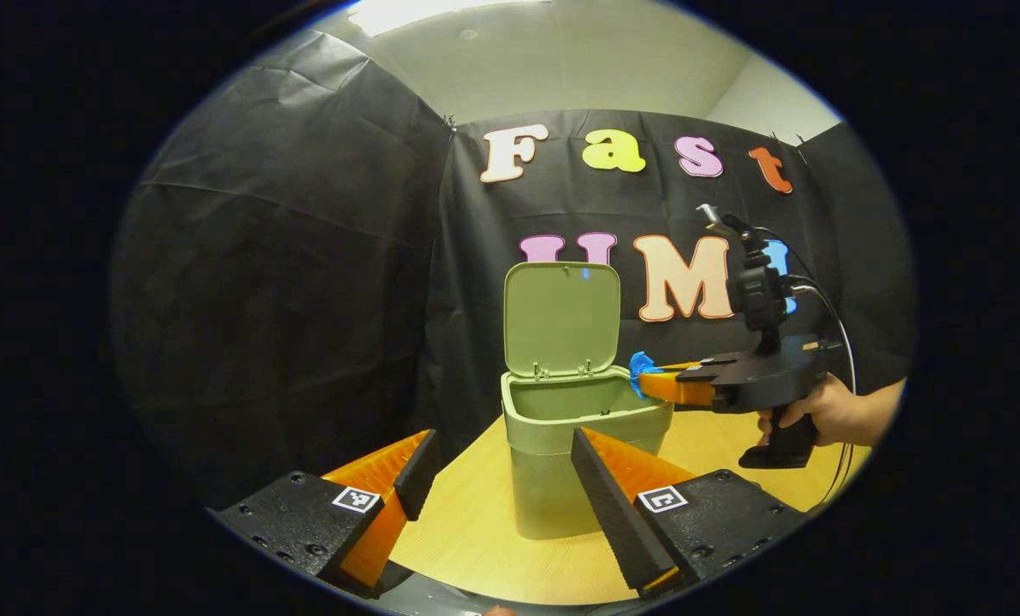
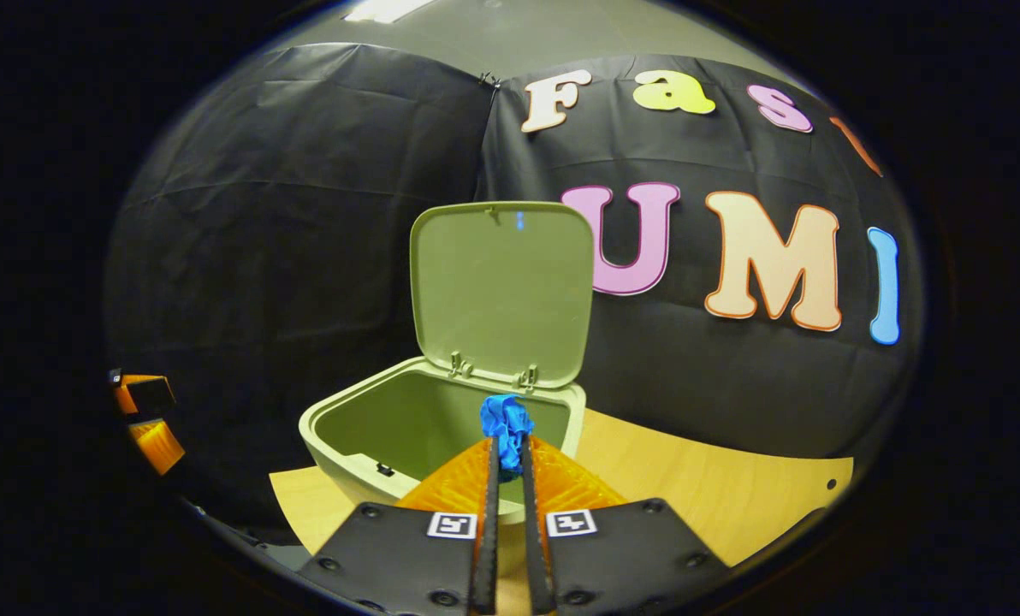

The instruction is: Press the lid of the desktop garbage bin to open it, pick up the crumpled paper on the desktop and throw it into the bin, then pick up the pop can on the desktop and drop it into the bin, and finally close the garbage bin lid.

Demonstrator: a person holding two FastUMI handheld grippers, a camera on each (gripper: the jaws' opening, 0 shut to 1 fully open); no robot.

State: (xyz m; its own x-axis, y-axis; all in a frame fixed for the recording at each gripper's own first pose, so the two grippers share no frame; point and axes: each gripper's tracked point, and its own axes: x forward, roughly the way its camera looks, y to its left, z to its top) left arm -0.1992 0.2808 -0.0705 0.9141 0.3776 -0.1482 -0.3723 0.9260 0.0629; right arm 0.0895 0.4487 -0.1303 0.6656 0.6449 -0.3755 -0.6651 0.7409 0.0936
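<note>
The green desktop bin (image 1: 561, 445) stands on the wooden table with its lid (image 1: 563, 318) raised upright. In the right gripper view the bin (image 2: 347, 441) is just ahead with its lid (image 2: 501, 291) up. My right gripper (image 2: 507, 445) is shut on a crumpled blue paper (image 2: 505, 421), held over the bin's open mouth. In the left gripper view that right gripper (image 1: 647, 376) reaches in from the right with the blue paper (image 1: 641, 366) at the bin's rim, held by a hand (image 1: 827, 411). My left gripper (image 1: 501, 466) stands open in front of the bin, nothing between its fingers.
The wooden table (image 1: 484, 539) runs under the bin and off to the right (image 2: 715, 488). Black cloth walls close the booth behind and to the left. At the left edge of the right gripper view the other gripper (image 2: 146, 419) shows in part.
</note>
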